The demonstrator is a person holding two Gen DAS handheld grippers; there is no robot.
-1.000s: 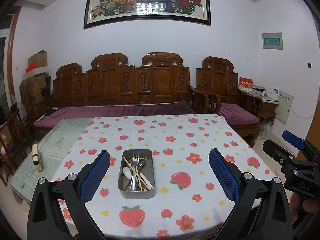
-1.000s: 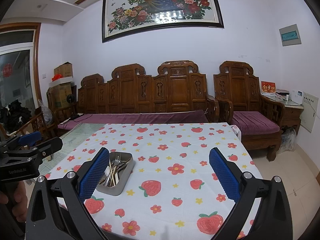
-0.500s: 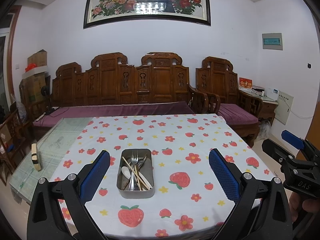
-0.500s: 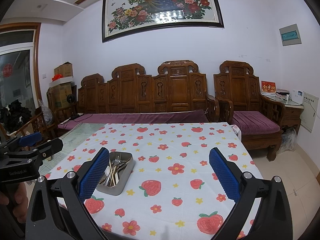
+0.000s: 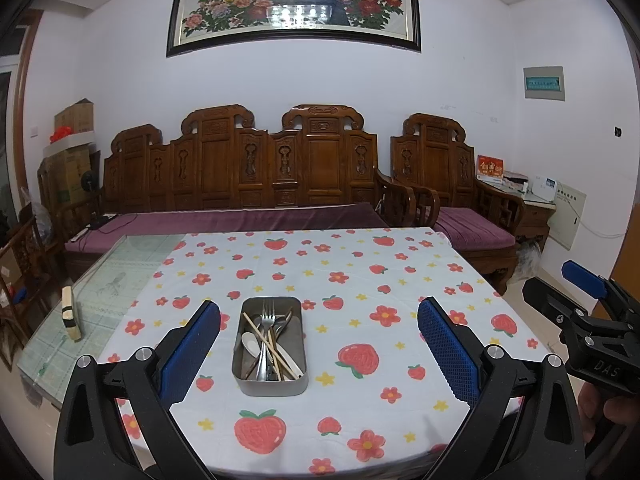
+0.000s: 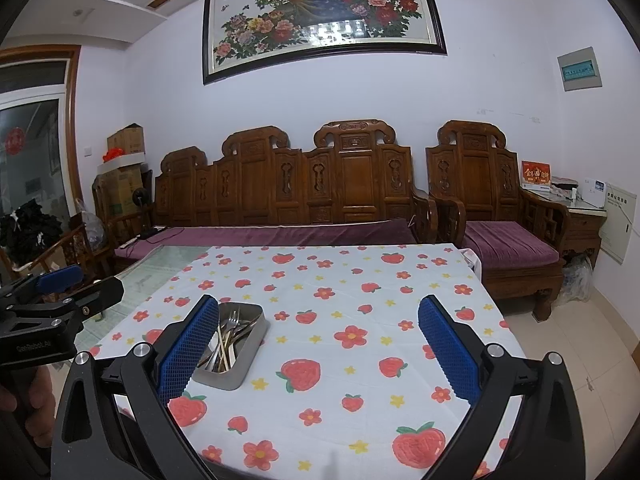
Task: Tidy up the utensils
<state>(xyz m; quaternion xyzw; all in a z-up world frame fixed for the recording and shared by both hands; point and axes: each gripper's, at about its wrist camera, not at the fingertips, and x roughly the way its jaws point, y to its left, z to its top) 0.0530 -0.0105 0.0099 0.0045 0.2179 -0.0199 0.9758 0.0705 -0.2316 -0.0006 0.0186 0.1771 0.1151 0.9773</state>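
Note:
A steel rectangular tin [image 5: 271,384] sits on the strawberry-print tablecloth [image 5: 360,280], holding forks [image 5: 267,316], a white spoon [image 5: 251,345] and wooden chopsticks [image 5: 266,338] mixed together. My left gripper [image 5: 318,350] is open and empty, held above the table's near edge with the tin between its fingers in view. My right gripper [image 6: 318,350] is open and empty, to the right of the tin [image 6: 236,368]. The right gripper also shows at the right edge of the left wrist view [image 5: 588,300]. The left gripper shows at the left edge of the right wrist view [image 6: 60,292].
A small wooden block [image 5: 70,314] stands on the bare glass part of the table [image 5: 116,280] at the left. A carved wooden sofa [image 5: 248,184] and armchair [image 5: 452,184] stand behind the table. A side cabinet [image 5: 536,204] is at the right.
The left gripper has drifted very slightly; the tin sits a touch lower-left in its view. The right gripper has not visibly moved.

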